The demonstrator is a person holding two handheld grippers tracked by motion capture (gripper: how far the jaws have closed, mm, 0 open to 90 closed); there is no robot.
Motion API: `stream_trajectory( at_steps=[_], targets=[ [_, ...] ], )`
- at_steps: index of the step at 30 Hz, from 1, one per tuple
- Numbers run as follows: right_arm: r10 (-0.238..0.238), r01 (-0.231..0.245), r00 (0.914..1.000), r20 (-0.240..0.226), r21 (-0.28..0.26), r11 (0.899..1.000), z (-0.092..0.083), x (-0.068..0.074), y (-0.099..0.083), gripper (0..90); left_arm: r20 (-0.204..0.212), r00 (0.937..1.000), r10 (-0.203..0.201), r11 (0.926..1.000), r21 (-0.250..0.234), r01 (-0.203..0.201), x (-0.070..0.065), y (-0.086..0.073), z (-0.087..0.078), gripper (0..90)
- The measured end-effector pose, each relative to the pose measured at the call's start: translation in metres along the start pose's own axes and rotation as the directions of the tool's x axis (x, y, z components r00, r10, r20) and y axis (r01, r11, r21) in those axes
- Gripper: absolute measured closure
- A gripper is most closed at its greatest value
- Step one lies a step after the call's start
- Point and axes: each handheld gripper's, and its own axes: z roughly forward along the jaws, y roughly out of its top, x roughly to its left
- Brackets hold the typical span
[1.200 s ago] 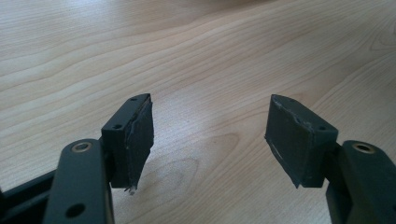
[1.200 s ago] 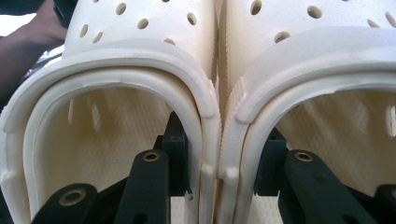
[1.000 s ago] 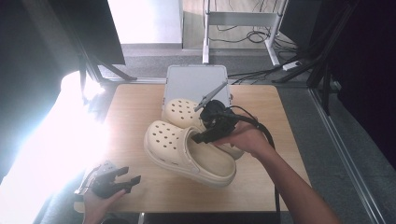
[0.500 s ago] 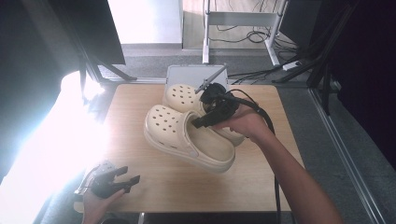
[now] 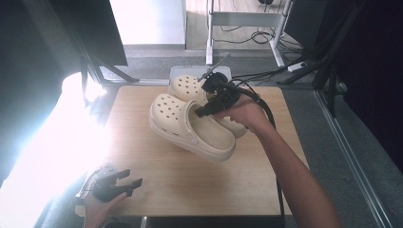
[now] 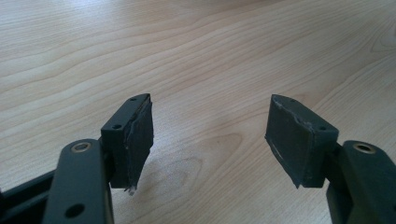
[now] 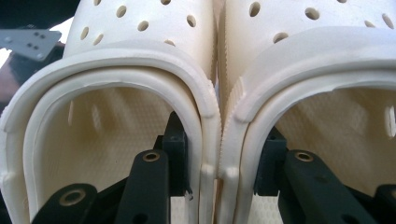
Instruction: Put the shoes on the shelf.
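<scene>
Right gripper point(image 7: 219, 182): jaws clamped on both clogs at once, one jaw inside each shoe opening, the two inner side walls pinched together between the pads. In the right gripper view the left clog point(image 7: 116, 93) sits at 10 o'clock from the jaws, the right clog point(image 7: 322, 79) at 2 o'clock, toes pointing to 12, sides touching along the seam.

High view: right gripper point(image 5: 209, 107) sits at the collars of the pair, near the desk's far edge. Near clog point(image 5: 190, 126) runs from 10 o'clock (toe) to 4 o'clock (heel). Far clog point(image 5: 187, 87) is touching beside it, toe overlapping the grey tray point(image 5: 177, 72) at 12 o'clock of the desk point(image 5: 142, 142). Whether the pair is lifted clear of the desk I can't tell.

Left gripper point(image 6: 210, 135): jaws released, wide apart, nothing between the pads, bare wood below. In the high view it lies at the desk's 7 o'clock corner point(image 5: 124, 183), well apart from the clogs.
</scene>
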Motion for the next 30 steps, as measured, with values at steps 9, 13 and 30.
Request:
stream_trajectory(
  at_steps=[9,13,30],
  targets=[
    [0.064,-0.063,0.9976,0.027,-0.008,0.998,0.007,-0.025,0.012,65.6,0.005,1.0,-0.001,1.0,-0.002,0.001,0.001,0.0,0.0,32.8],
    [0.082,-0.082,0.9953,0.051,-0.012,0.997,0.01,-0.034,0.016,65.6,0.006,1.0,0.001,1.0,0.0,-0.001,0.001,0.0,0.0,32.8],
    [0.176,-0.176,0.9748,0.137,-0.018,0.984,0.02,-0.06,0.047,65.6,0.01,0.9999,-0.005,1.0,-0.007,0.005,0.003,0.0,-0.002,32.8]
  ],
)
